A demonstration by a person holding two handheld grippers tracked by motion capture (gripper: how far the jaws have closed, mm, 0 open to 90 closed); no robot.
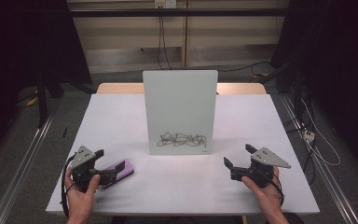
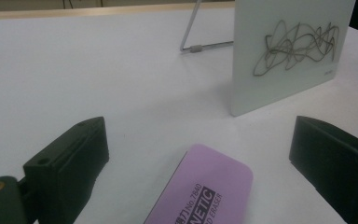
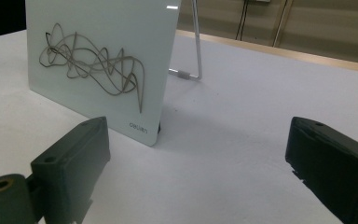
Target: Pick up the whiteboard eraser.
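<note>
A small white board (image 1: 180,102) stands upright at the table's middle on a wire stand (image 3: 196,46), with a dark scribble (image 1: 182,140) low on its face. A purple eraser (image 1: 122,169) lies flat at the front left. My left gripper (image 1: 108,162) is open, and in the left gripper view the eraser (image 2: 205,191) lies on the table between its jaws, near their base, touching neither. My right gripper (image 1: 237,154) is open and empty at the front right. It points at the board's lower right corner (image 3: 144,130), short of it. The scribble (image 3: 93,65) faces me.
The white table (image 1: 121,121) has bare room on both sides of the board. Its wooden far edge (image 1: 116,87) shows behind the board. Dark curtains, metal rails and cables on the floor flank the table.
</note>
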